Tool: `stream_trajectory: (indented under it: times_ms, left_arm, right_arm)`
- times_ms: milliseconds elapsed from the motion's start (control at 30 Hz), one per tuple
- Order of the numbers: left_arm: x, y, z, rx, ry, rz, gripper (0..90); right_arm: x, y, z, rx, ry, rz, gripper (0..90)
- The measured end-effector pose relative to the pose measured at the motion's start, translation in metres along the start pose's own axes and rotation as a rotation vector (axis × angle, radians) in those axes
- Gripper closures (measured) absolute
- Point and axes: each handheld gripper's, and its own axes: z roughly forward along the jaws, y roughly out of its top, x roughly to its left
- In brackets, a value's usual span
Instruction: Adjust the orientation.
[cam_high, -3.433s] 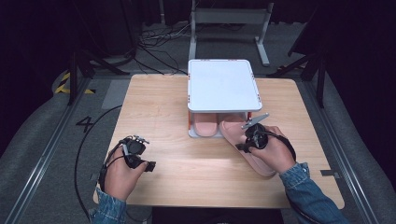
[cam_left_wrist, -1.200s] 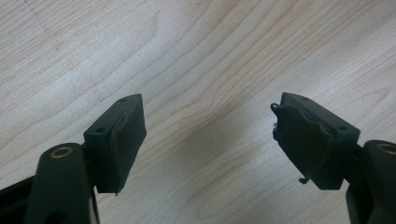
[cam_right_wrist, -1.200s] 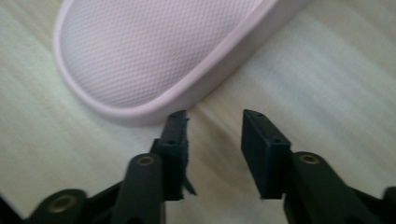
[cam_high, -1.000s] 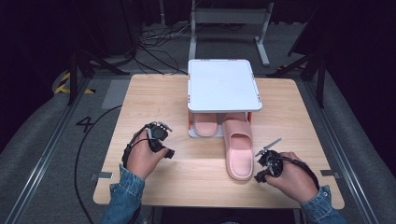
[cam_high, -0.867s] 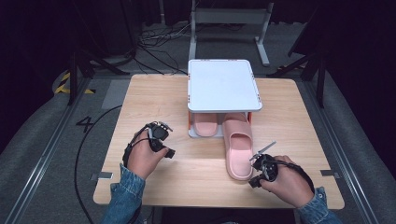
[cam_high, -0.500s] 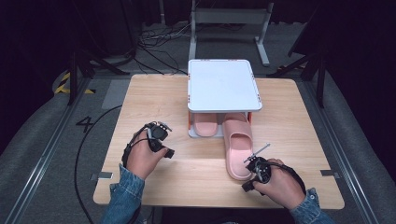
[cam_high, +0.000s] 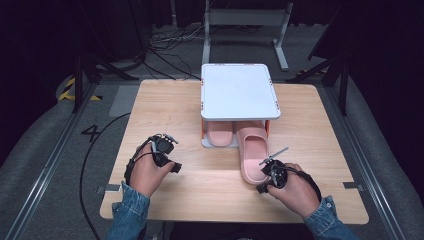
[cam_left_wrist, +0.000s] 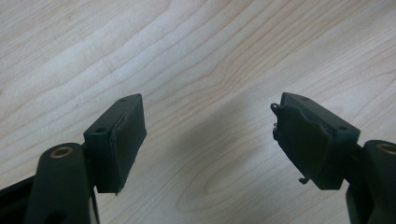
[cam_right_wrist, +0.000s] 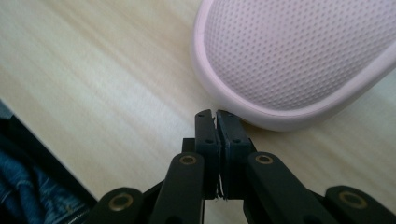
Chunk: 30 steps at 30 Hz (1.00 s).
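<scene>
Dark walls and a tangle of cables on the floor frame a pale wooden bench (cam_high: 165, 100) standing in the middle of the room. Toward its far edge sits a small white rack (cam_high: 239, 90) with a flat top and orange corner fittings; under that top lies one pink slipper (cam_high: 219, 134), tucked in on the left side. A second pink slipper (cam_high: 253, 152) sits beside it on the right, toe end under the rack and heel end reaching well out onto the bare wood toward the person.

The right hand-held gripper (cam_high: 265, 172) is down at that heel. In the right gripper view its jaws are pressed flat together with nothing between them, and their tips (cam_right_wrist: 215, 116) sit right against the slipper's rounded heel rim (cam_right_wrist: 280, 84); I cannot tell whether they quite touch it. A blue denim sleeve (cam_high: 327, 225) covers the forearm behind it.

The left hand-held gripper (cam_high: 162, 146) is held off to the left, well apart from the rack and both slippers. In the left gripper view its jaws (cam_left_wrist: 208, 135) are spread wide over plain wood grain, nothing between the pads (cam_left_wrist: 126, 135). A black cable (cam_high: 87, 165) trails from it across the bench and off the left edge.
</scene>
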Motion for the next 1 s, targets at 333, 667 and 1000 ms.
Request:
stream_trajectory:
  times_ms: [333, 667, 1000]
  left_arm:
    - [0.007, -0.024, -0.008, 0.005, 0.017, -0.064, 24.9]
    - [0.013, -0.042, -0.013, 0.008, 0.034, -0.103, 24.9]
    - [0.013, -0.046, -0.013, 0.012, 0.036, -0.118, 24.9]
  right_arm:
    - [-0.014, 0.023, -0.007, -0.089, -0.041, -0.003, 87.3]
    - [-0.029, 0.047, -0.001, -0.201, -0.067, -0.007, 87.3]
    - [-0.043, 0.06, 0.005, -0.264, -0.094, -0.005, 89.9]
